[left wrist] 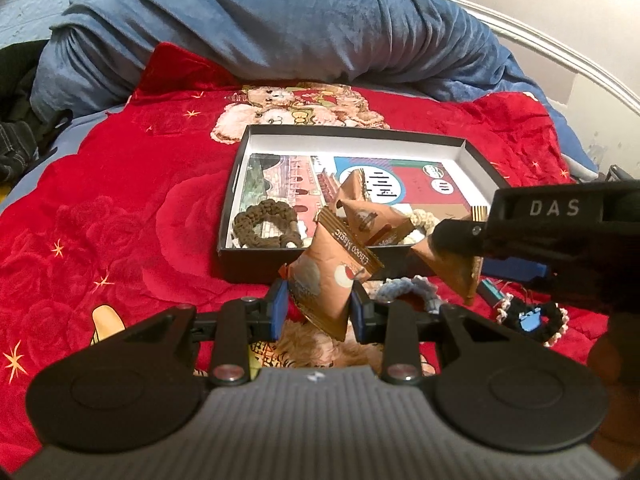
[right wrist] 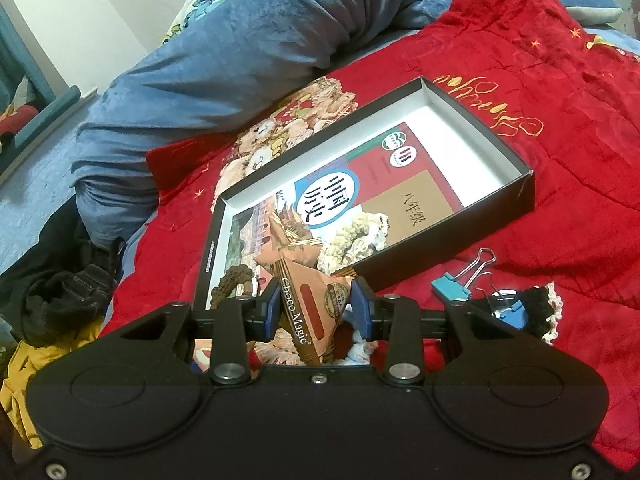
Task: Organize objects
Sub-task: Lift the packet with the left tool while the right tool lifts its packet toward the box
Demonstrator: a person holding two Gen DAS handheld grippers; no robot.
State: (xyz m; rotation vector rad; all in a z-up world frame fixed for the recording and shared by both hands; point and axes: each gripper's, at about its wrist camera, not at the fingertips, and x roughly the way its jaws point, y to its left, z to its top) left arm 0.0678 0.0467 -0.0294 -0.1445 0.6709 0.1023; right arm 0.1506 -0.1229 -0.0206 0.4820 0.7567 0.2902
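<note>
Two snack packets, one (left wrist: 328, 280) clamped in left gripper (left wrist: 320, 308), other (right wrist: 316, 308) in right gripper (right wrist: 316, 310)

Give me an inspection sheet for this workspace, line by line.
Surface: red plush blanket on a bed.
Job's things: open black cardboard box holding a book, brown crocheted scrunchie, cream scrunchie, one snack packet.
Clutter: blue binder clip, black lace-edged scrunchie beside the box.
Grippers: left gripper and right gripper each shut on a brown Choco Magic packet.
Cables: nothing seen.
Surroundings: rumpled blue blanket, dark clothes.
</note>
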